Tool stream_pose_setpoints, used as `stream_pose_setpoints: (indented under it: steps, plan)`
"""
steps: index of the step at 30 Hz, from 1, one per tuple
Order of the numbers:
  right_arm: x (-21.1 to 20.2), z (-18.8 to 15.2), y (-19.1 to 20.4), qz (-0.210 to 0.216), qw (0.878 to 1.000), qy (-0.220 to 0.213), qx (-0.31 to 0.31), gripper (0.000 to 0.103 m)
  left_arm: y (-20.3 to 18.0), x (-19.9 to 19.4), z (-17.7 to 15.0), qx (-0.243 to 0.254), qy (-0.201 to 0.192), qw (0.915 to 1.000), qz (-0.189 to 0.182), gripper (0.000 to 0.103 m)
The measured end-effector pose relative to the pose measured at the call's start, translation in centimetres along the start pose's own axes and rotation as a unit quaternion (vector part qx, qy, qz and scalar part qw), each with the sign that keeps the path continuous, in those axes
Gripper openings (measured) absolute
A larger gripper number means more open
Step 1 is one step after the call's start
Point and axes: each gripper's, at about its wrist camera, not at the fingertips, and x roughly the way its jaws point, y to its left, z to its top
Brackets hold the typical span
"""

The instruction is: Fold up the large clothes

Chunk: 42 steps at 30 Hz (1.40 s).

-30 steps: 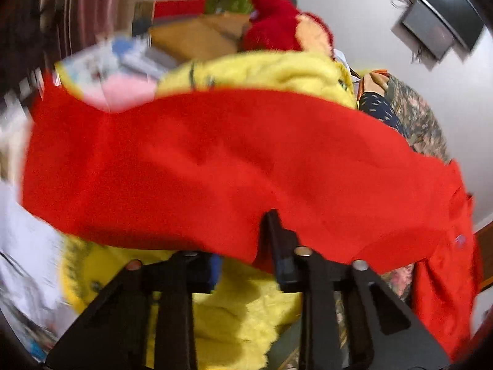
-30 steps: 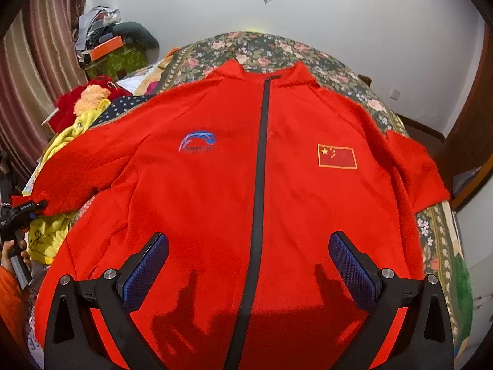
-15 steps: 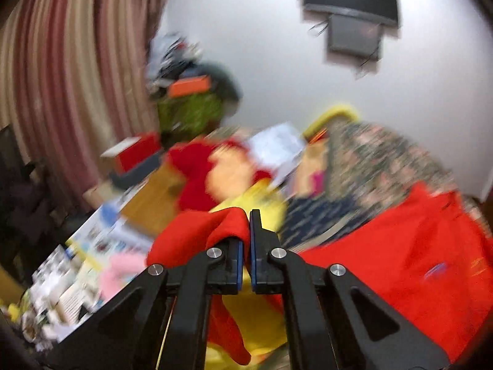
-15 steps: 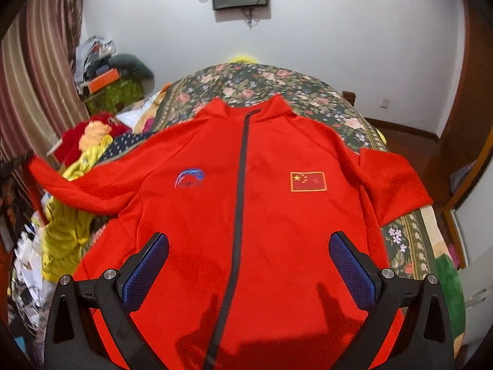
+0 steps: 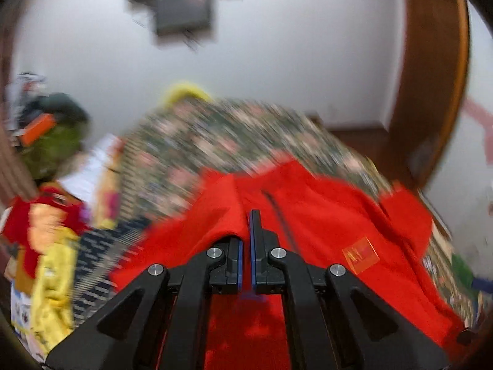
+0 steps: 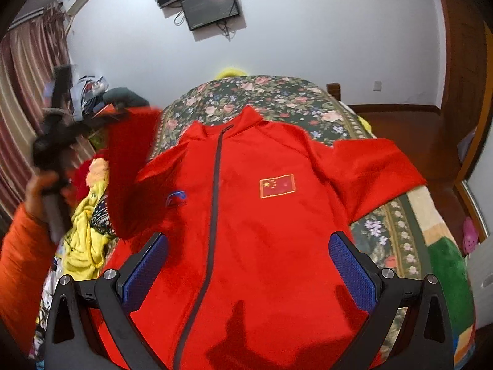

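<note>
Red jacket [image 6: 246, 215] lay front-up on floral bedspread [image 6: 277, 98], zip closed, flag patch to the right of the zip; right sleeve [image 6: 379, 166] spread flat toward bed edge; left sleeve [image 6: 129, 160] no longer draped out over the yellow clothes [image 6: 86, 234] as a second earlier, now lifted clear of bed and hanging from left gripper [image 5: 245, 237]; left gripper clamped shut on sleeve cloth, pads together with red fabric bunched over left finger; a second earlier stood part open at sleeve edge; since swung from side clutter to above jacket body, left-wrist view blurred; seen in right-wrist view raised at left, held by hand [image 6: 40, 188] in orange sleeve; right gripper [image 6: 249, 265] wide apart, empty, above lower jacket front; collar now further down its view than before.
</note>
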Motion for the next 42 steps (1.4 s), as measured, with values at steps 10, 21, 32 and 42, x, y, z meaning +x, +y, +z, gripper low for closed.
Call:
stream_pose_setpoints:
  steps: [10, 21, 32, 42]
  plan:
    - [-0.6, -0.4, -1.1, -0.012, 1.000, 0.006, -0.013, 0.103, -8.0, 10.3, -8.9, 0.012, 0.191, 0.9774, -0.090, 0.004]
    - [0.7, -0.1, 0.6, -0.014, 0.999, 0.033, -0.033, 0.103, -3.6, 2.9, -11.3, 0.033, 0.169, 0.9797, -0.102, 0.060]
    - [5.5, 2.7, 10.8, 0.009, 0.985, 0.047, -0.169, 0.103, 12.5, -0.9, -15.3, -0.113, 0.143, 0.9832, 0.004, 0.061]
    - [19.6, 0.2, 20.4, 0.004, 0.940, 0.141, -0.312, 0.103, 18.0, 3.0, -21.1, -0.168, 0.167, 0.9716, 0.005, 0.059]
